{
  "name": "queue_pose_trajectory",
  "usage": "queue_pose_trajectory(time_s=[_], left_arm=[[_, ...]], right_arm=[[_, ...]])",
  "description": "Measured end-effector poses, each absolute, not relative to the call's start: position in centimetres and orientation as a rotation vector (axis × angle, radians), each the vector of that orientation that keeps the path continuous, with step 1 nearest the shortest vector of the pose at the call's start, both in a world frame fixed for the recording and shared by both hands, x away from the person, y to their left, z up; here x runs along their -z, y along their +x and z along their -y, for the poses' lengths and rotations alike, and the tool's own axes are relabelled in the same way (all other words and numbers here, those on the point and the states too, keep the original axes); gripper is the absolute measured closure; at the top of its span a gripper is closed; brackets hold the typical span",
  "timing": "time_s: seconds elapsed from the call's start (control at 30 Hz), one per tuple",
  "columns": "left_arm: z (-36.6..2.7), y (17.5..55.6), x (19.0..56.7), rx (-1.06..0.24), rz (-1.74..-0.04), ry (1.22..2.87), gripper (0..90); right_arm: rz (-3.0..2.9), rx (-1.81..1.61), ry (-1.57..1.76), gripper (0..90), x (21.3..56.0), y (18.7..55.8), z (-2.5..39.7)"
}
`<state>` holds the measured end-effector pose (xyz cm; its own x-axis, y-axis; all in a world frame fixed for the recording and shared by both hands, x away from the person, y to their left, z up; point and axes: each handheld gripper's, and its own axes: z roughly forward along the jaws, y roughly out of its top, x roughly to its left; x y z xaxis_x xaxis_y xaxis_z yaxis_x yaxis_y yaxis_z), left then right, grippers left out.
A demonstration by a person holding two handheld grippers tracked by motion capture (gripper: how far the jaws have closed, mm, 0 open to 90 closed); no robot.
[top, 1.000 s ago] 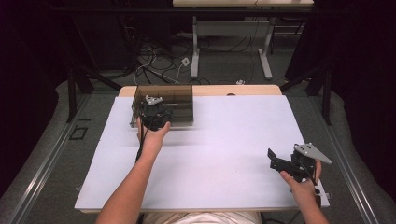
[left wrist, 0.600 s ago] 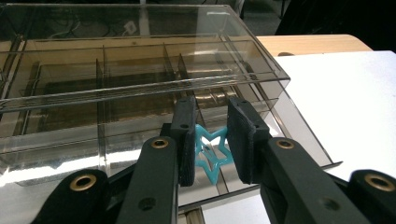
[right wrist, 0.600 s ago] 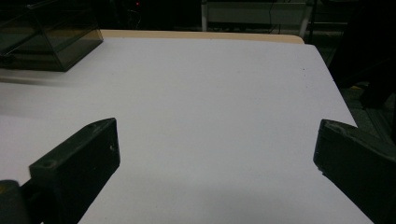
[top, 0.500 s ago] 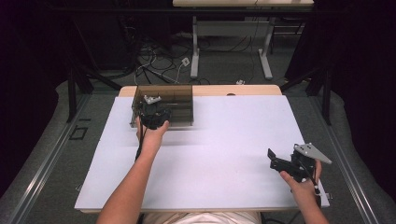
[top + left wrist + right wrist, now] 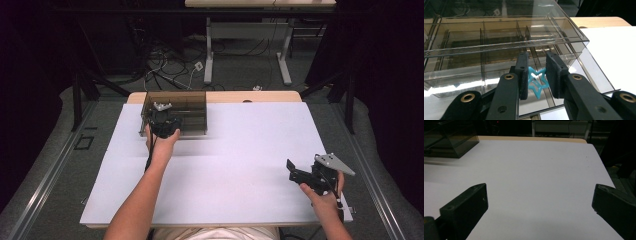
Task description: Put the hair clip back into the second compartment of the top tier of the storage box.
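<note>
Left gripper view: the left gripper pinches a turquoise star between its jaws, just over the near compartments of the smoky clear organizer box, under its raised lid. Risk: released off-centre, the star may catch a divider and land in the wrong cell. Right gripper rests apart on the table, jaws spread.
</note>
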<state>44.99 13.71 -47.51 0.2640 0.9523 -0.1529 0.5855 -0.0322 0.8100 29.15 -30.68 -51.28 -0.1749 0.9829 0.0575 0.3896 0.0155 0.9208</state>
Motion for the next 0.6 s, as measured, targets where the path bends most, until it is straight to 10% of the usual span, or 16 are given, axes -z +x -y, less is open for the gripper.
queue_pose_trajectory(time_s=[0.6], left_arm=[[-14.32, 45.08, 47.42, -0.546, -1.438, 1.696, 53.7]], right_arm=[[-1.631, -1.153, 1.429, 0.1, 51.34, 29.19, 30.59]])
